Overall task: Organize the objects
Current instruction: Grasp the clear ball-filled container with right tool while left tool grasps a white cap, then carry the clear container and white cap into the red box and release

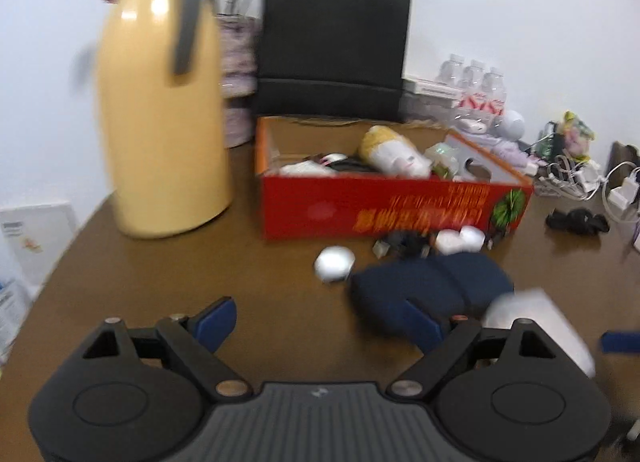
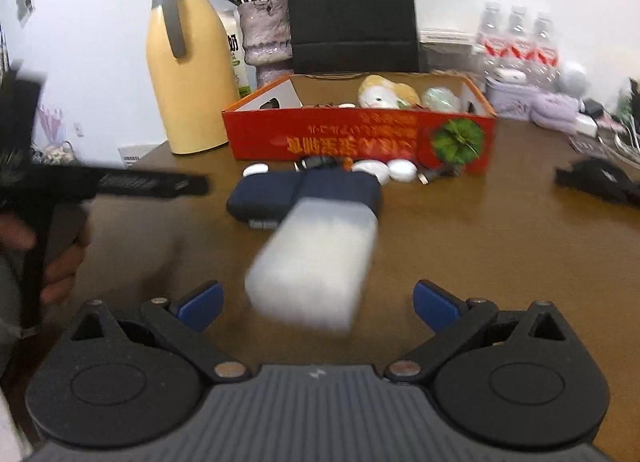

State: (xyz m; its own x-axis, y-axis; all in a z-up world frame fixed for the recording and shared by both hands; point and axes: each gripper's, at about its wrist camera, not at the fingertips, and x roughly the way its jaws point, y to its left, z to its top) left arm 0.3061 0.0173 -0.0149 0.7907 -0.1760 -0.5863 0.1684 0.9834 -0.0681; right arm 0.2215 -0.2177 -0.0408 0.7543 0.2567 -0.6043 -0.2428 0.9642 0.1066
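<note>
An open red cardboard box point(image 1: 384, 210) point(image 2: 360, 138) holds a plush toy point(image 1: 392, 154) point(image 2: 384, 92) and small items. In front of it lie a dark blue pouch point(image 1: 432, 286) point(image 2: 304, 192), small white round cases point(image 1: 334, 262) point(image 2: 402, 170) and black bits. A white rectangular block point(image 2: 316, 262) point(image 1: 536, 314) lies blurred between my right gripper's point(image 2: 318, 304) open fingers, not gripped. My left gripper point(image 1: 320, 322) is open and empty, its right finger in front of the pouch.
A tall yellow thermos point(image 1: 164, 118) point(image 2: 188, 74) stands left of the box. A black paper bag point(image 1: 332, 46) point(image 2: 352, 6), a vase, water bottles point(image 1: 476, 86) and cables point(image 1: 580, 178) line the back. A black item point(image 2: 604, 178) lies right.
</note>
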